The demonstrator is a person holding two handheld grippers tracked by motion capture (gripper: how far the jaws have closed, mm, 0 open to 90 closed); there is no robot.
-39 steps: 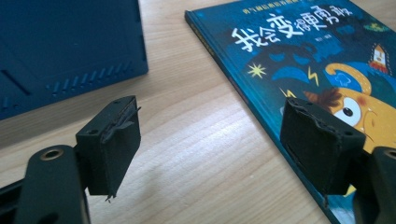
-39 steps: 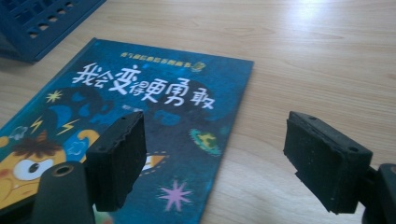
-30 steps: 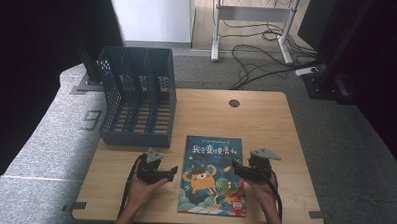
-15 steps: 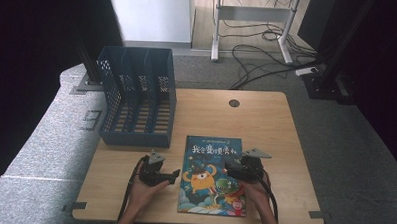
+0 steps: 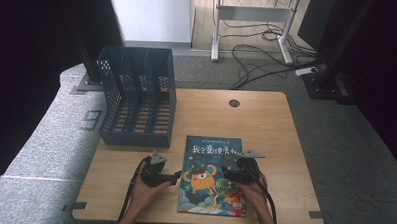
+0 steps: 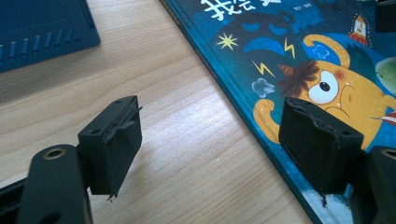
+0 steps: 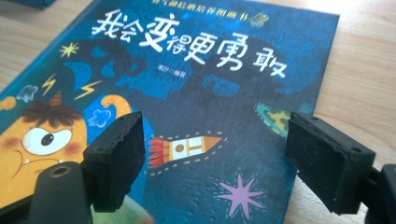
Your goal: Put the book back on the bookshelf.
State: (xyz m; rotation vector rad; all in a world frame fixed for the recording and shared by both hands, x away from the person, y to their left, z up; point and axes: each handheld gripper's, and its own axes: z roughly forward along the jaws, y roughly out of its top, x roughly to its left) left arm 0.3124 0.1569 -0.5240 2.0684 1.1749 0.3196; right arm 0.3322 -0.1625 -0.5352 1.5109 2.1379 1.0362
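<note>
The book (image 5: 213,176) lies flat, ungrasped; left gripper (image 6: 219,149) and right gripper (image 7: 233,163) flank it, jaws apart; rack (image 5: 137,102) empty, so lifting remains

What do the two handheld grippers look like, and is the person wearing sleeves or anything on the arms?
Both the left gripper and the right gripper are black, each with two blocky jaws faced with worn dark pads and small screw holes. A grey three-cornered plate sits on top of each, and a black cable trails back from each along the forearm. No sleeves are visible on the forearms.
</note>
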